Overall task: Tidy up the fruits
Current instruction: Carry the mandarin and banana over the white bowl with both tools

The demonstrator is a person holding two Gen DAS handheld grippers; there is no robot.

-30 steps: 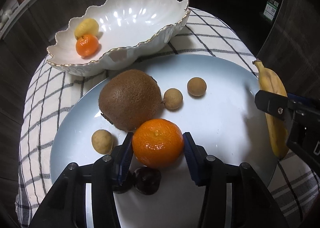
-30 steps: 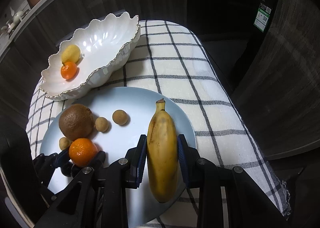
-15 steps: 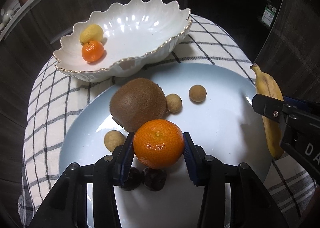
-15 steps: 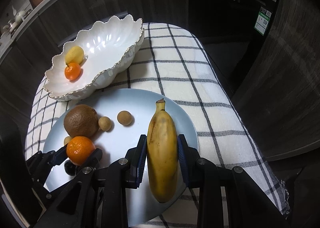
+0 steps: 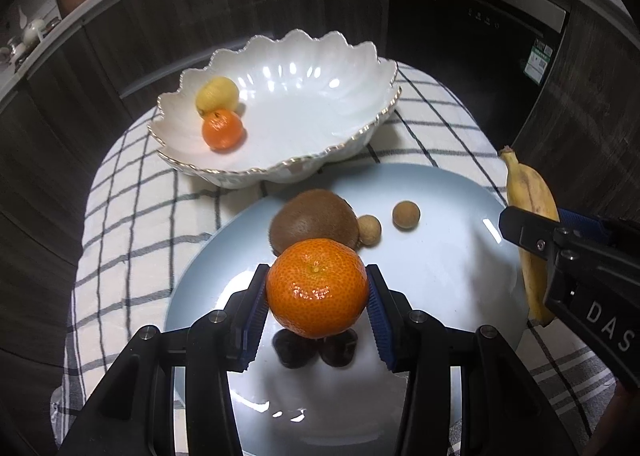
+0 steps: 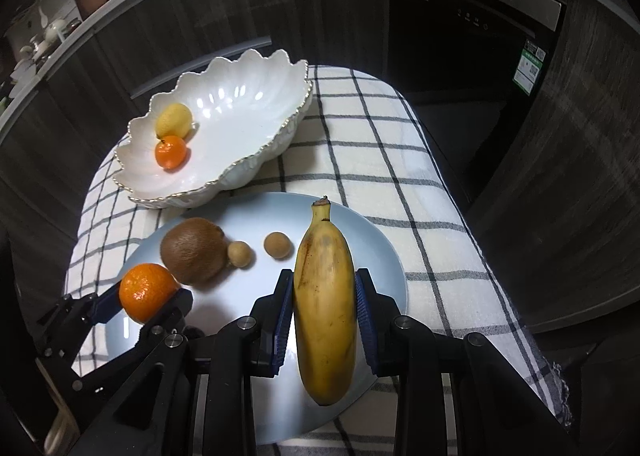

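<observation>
Pebbled orange mandarin (image 5: 317,287) in left claw (image 5: 317,298) — smooth banana (image 6: 324,304) clamped in right claw (image 6: 324,310).

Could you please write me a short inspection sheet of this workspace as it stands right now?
Surface: checked cloth covering the table.
Job's things: mandarin, banana; kiwi, two longans, dark fruits on blue plate; lemon and small mandarin in white bowl.
Clutter: nothing seen.
Grippers: left gripper shut on mandarin; right gripper shut on banana.
Cables: nothing seen.
Surroundings: dark cabinets, appliance behind.
</observation>
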